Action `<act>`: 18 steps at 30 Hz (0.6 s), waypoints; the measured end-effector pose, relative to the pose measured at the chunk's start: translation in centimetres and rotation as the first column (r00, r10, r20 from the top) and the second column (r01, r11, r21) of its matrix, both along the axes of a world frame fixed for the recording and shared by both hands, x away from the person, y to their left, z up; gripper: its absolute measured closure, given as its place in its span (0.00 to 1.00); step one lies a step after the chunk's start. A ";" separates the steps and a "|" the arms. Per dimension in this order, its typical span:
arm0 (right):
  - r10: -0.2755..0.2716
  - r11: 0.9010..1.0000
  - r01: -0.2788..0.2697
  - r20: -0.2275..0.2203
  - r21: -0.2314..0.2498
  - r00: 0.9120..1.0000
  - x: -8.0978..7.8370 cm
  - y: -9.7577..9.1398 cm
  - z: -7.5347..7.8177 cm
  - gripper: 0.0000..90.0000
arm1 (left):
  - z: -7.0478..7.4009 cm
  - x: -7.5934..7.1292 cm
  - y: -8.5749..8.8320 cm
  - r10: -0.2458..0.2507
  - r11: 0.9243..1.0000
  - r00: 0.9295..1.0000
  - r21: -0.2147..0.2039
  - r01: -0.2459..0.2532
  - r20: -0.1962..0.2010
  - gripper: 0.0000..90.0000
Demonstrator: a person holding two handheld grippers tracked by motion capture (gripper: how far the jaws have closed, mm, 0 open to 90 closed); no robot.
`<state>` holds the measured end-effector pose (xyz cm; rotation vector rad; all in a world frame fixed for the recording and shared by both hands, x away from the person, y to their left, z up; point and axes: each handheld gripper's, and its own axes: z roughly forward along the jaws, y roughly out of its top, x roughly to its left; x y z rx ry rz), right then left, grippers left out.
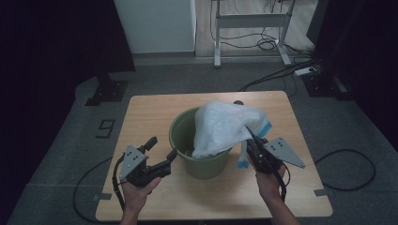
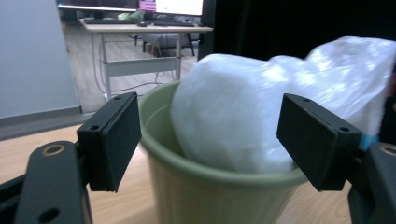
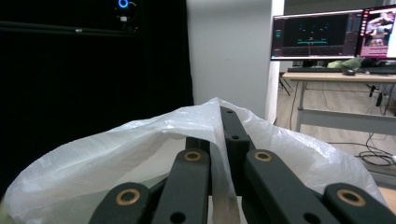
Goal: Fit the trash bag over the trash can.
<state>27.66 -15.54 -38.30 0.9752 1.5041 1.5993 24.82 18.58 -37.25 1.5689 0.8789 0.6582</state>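
Hands, high view: both forearms come in from the bottom edge; the left gripper (image 1: 162, 149) has its jaws wide apart just beside the green bin (image 1: 202, 165), gripping nothing; the right gripper (image 1: 251, 136) is closed on an edge of the white plastic bag (image 1: 225, 124).
Bag, high view: it billows up out of the bin's mouth and drapes toward the right gripper; a blue-and-white strip hangs down by that gripper, outside the bin.
Bin, high view: upright near the middle of the wooden table (image 1: 155, 110).
Jaws, left gripper view: two black pads (image 2: 114, 140) stand far apart, framing the bin (image 2: 205, 191) and the bag (image 2: 243, 121) beyond them, touching neither.
Bag, left gripper view: rounded and puffed, sitting inside the rim and bulging above it.
Jaws, right gripper view: the right gripper (image 3: 223, 116) has its fingers pressed together, a fold of thin film (image 3: 140, 140) pinched between them and tenting over them.
Handling, my judgement: the bag looks very light, limp and slippery, likely to slide through a loose pinch or tear if yanked; the bin looks light and stiff and may tip or lift along with it.
Where to hold, my judgement: gather several layers at the bag's open edge; steady the bin at its rim with the free gripper.
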 end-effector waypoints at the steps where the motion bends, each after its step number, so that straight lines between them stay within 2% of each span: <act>1: 0.004 1.000 -0.004 0.001 -0.005 1.000 0.1 0.4 0.2 0.98 | 0.2 0.0 -0.3 -0.008 1.000 1.000 -0.001 0.008 0.003 0.24; 4: 0.019 1.000 -0.019 0.002 -0.016 1.000 0.2 1.3 0.5 0.98 | 0.4 0.0 -0.9 -0.031 0.999 0.999 -0.023 0.031 0.008 0.25; 5: 0.032 0.999 -0.031 0.005 -0.029 0.999 0.3 2.1 0.6 0.98 | 0.6 0.0 -1.3 -0.040 0.999 0.999 -0.017 0.040 0.011 0.25; 10: 0.049 0.997 -0.049 0.002 -0.051 0.999 0.5 3.6 0.7 0.98 | 0.8 0.2 -2.2 -0.055 0.998 0.998 -0.006 0.055 0.009 0.25; 13: 0.054 0.997 -0.054 -0.001 -0.055 0.999 0.6 3.9 0.7 0.98 | 1.1 0.5 -2.8 -0.069 0.998 0.998 0.001 0.069 0.005 0.25; 18: 0.063 0.996 -0.062 0.002 -0.061 0.998 0.6 4.4 0.9 0.98 | 2.2 1.0 -4.4 -0.130 0.991 0.991 0.034 0.130 0.014 0.26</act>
